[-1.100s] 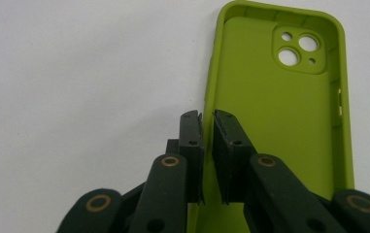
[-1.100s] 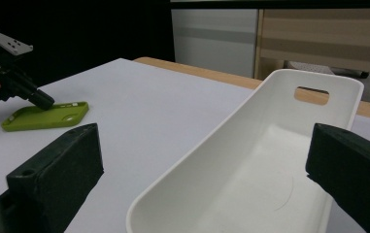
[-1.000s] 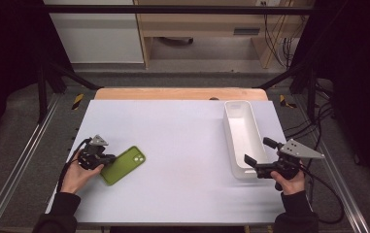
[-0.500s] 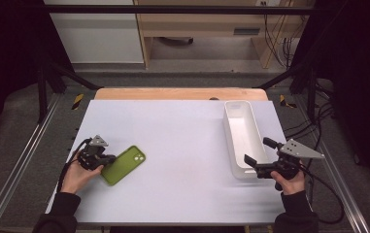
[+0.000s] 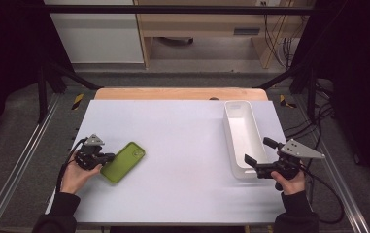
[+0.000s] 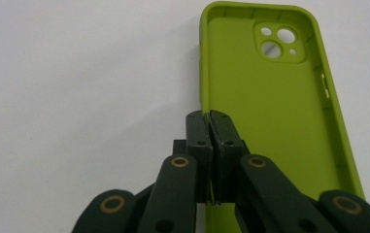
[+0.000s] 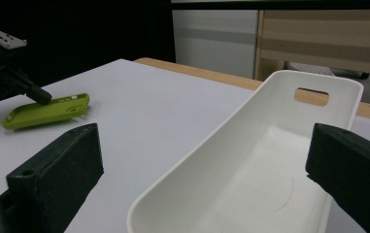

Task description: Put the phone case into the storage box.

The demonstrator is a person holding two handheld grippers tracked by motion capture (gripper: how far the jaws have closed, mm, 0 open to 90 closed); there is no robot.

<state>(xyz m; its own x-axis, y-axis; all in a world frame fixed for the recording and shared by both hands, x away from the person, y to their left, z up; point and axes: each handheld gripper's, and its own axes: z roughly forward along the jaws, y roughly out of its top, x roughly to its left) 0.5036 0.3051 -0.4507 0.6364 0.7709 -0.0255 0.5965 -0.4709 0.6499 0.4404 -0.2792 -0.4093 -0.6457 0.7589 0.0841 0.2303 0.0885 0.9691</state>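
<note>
A lime-green phone case (image 5: pixel 123 161) lies hollow side up on the white table, at its left. In the left gripper view my left gripper (image 6: pixel 210 121) is shut on the case's (image 6: pixel 270 111) long side wall, with the thin rim pinched between the pads. From above, that gripper (image 5: pixel 106 158) sits at the case's near-left edge. At the right, my right gripper (image 5: pixel 260 151) stands open at the near end of a long white tray (image 5: pixel 231 131). Its jaws are spread wide to either side of the tray's (image 7: pixel 289 77) near end, and nothing is gripped. The case (image 7: pixel 44 111) shows far off in the right gripper view.
The tray holds nothing and has a slot handle (image 7: pixel 311 96) in its far end wall. A wooden strip (image 5: pixel 173 93) runs along the table's far edge. Metal rails (image 5: pixel 17 170) flank the table, and cables (image 5: pixel 318 184) trail at the right.
</note>
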